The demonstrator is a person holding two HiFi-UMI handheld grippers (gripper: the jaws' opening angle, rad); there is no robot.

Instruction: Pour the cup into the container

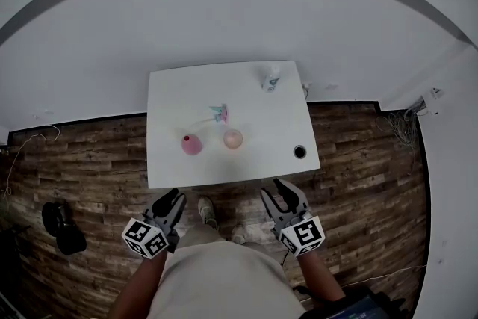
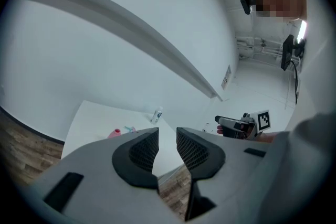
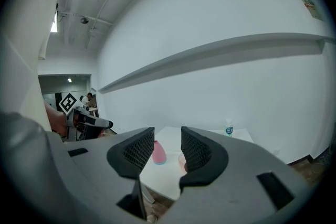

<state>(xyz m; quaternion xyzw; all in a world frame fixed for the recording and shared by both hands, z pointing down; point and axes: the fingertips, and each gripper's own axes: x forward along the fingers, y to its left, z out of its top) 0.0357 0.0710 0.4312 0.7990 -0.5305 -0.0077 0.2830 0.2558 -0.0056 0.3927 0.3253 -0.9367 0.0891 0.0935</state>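
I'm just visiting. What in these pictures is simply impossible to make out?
- cup: in the head view it is too small to show whether anything is inside; in the right gripper view a jaw of the right gripper covers most of it.
- small teal and pink thing: head view, too small to identify.
- bottle: label too small to read in every view.
- pink container: left gripper view, partly behind a jaw of the left gripper.

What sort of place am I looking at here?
Probably a bare test room or lab, not a home: a small white square table stands alone on brown wood-plank flooring by a plain white wall.
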